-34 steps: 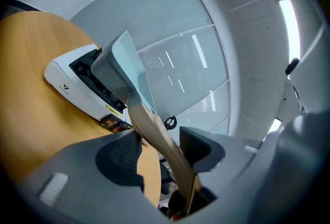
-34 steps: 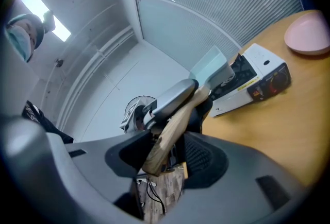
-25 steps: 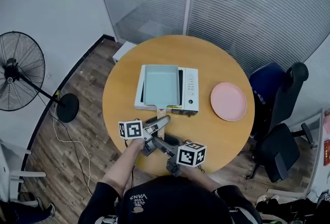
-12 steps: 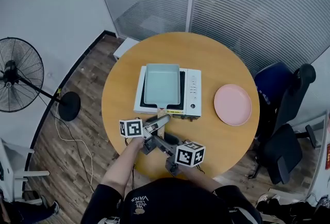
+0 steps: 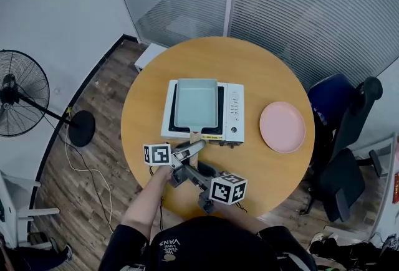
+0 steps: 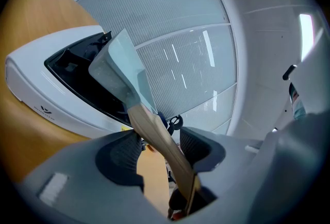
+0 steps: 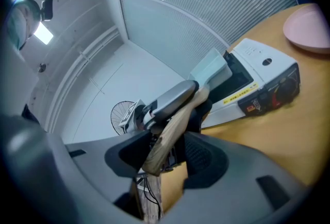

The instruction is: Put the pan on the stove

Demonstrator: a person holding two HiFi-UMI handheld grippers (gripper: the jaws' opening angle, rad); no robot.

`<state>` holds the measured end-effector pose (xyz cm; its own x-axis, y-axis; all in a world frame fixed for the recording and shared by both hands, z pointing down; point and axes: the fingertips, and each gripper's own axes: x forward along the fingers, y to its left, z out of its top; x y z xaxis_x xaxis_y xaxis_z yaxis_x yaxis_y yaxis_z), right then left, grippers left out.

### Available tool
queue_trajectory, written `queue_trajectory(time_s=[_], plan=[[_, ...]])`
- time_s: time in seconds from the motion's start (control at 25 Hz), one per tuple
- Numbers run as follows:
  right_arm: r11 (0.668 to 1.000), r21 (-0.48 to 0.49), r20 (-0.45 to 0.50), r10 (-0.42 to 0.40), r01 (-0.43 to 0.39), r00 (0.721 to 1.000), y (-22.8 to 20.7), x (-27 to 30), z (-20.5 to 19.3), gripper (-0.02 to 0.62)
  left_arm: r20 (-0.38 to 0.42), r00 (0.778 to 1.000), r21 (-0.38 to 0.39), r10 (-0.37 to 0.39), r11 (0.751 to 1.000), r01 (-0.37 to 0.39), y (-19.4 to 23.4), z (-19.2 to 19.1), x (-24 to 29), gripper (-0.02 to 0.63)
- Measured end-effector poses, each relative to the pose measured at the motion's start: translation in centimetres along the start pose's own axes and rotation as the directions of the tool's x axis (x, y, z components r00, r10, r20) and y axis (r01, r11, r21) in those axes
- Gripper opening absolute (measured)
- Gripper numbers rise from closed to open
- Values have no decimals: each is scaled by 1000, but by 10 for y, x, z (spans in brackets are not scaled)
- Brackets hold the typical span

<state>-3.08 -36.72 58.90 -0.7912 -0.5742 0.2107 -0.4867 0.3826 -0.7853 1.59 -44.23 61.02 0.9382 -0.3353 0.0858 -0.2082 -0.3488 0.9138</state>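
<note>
Here, a person is standing at a round wooden surface (image 5: 262, 70) and looking steeply down on it. A pale blue-green rectangular pan (image 5: 196, 102) is lying over the burner of a white tabletop stove (image 5: 232, 111) near the middle. Its wooden handle (image 5: 195, 137) is pointing back toward the person.

Both tools are gripping that handle, one behind the other. The left tongs (image 6: 161, 141) are clenching it close to the pan, with the wood running up between the ribbed pads. The right tongs (image 7: 166, 157) are clamping the near end of the handle, just behind the left pair. Sharing the load this way is probably steadying a long, front-heavy pan, so it is not tipping or twisting as it meets the stove.

From above, the pan is sitting squarely inside the stove's outline. In the left gripper view its far end seems to be tilting up slightly, so it may not be resting flat yet; the angle is too distorted to be sure.

A pink plate (image 5: 282, 127) is lying to the right of the stove, well apart from it and playing no part in the work.
</note>
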Motion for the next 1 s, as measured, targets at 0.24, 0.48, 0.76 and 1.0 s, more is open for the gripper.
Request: queue_trajectory(time_s=[0.24, 0.48, 0.76, 1.0], plan=[[1000, 10, 6, -5, 5, 1000, 2, 4, 4, 178, -10, 1000, -24, -11, 1000, 11, 0, 5, 0, 224], [1000, 16, 7, -11, 10, 1000, 1, 5, 5, 178, -19, 1000, -35, 3, 999, -3, 2, 6, 0, 230], [999, -34, -10, -31, 31, 999, 2, 6, 5, 187, 20, 998, 11, 62, 998, -62, 9, 13, -10, 314], [995, -86, -11, -53, 52, 999, 3, 0, 6, 196, 76, 994, 63, 81, 994, -86, 4, 18, -28, 322]])
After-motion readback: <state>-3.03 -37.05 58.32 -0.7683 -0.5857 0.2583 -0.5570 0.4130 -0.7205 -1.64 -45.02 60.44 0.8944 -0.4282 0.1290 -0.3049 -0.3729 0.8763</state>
